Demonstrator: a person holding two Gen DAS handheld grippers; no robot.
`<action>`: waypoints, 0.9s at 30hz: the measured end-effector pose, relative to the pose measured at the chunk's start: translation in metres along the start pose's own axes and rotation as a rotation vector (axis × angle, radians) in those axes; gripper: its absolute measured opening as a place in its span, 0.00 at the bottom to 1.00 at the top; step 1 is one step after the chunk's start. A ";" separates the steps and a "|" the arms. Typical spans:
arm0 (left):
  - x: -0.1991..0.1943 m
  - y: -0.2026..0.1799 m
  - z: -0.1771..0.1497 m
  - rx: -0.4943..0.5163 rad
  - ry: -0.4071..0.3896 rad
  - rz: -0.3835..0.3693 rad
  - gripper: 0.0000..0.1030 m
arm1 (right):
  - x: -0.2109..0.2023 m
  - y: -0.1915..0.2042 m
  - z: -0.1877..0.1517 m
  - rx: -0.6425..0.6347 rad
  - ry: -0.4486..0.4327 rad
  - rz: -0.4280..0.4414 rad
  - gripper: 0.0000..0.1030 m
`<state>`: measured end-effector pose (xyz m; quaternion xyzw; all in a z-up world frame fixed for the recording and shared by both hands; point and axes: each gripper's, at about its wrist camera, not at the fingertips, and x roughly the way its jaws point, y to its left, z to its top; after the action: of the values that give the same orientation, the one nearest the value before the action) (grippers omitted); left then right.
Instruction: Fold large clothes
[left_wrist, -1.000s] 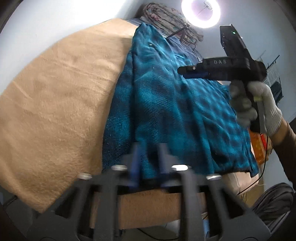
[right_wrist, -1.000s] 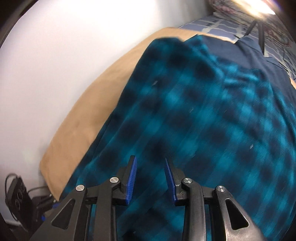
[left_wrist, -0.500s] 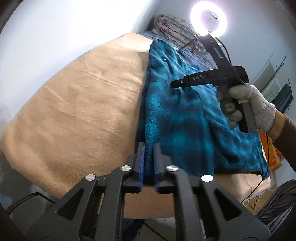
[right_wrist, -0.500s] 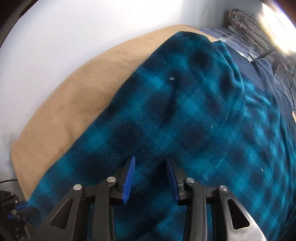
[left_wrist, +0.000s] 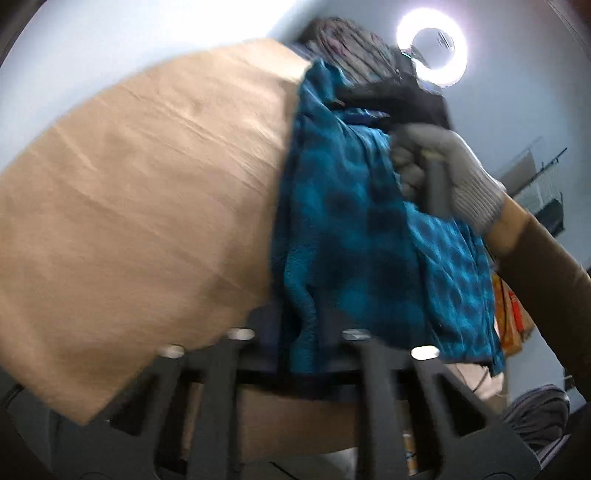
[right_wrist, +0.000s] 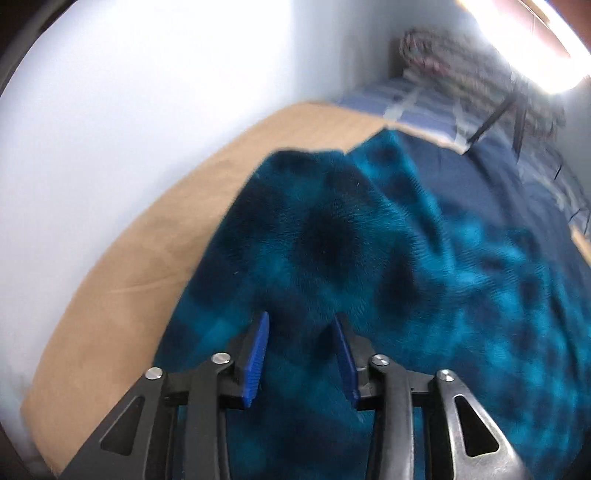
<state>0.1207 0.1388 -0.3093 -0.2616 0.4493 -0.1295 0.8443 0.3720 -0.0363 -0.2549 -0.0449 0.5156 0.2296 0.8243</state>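
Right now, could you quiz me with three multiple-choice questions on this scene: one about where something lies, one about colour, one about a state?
1. Where does the teal plaid garment lie?
A on the tan blanket
B on a chair
C on the floor

2. What colour are the right gripper pads?
A red
B blue
C yellow

3. Is fabric between the left gripper fingers?
A no
B yes
C the gripper is hidden

Answers: 1 A, tan cloth shows beside it; 2 B, both pads look blue; 3 B, a teal fold sits between them.

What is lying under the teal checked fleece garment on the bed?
Under the teal checked fleece garment a tan sheet shows on the wall side, and a dark navy cloth at the far side. What lies beneath the garment's middle is covered and cannot be seen.
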 end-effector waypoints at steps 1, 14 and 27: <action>-0.001 -0.004 -0.001 0.011 -0.011 0.000 0.07 | 0.006 0.004 0.003 0.002 0.007 -0.005 0.50; -0.021 -0.042 0.006 0.116 -0.063 -0.049 0.05 | -0.015 0.061 0.016 -0.055 0.182 0.022 0.78; -0.020 -0.090 0.007 0.307 -0.055 0.003 0.05 | -0.002 0.061 -0.001 -0.136 0.205 -0.139 0.16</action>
<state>0.1166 0.0761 -0.2419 -0.1321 0.4013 -0.1881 0.8867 0.3443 0.0174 -0.2432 -0.1592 0.5759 0.2005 0.7764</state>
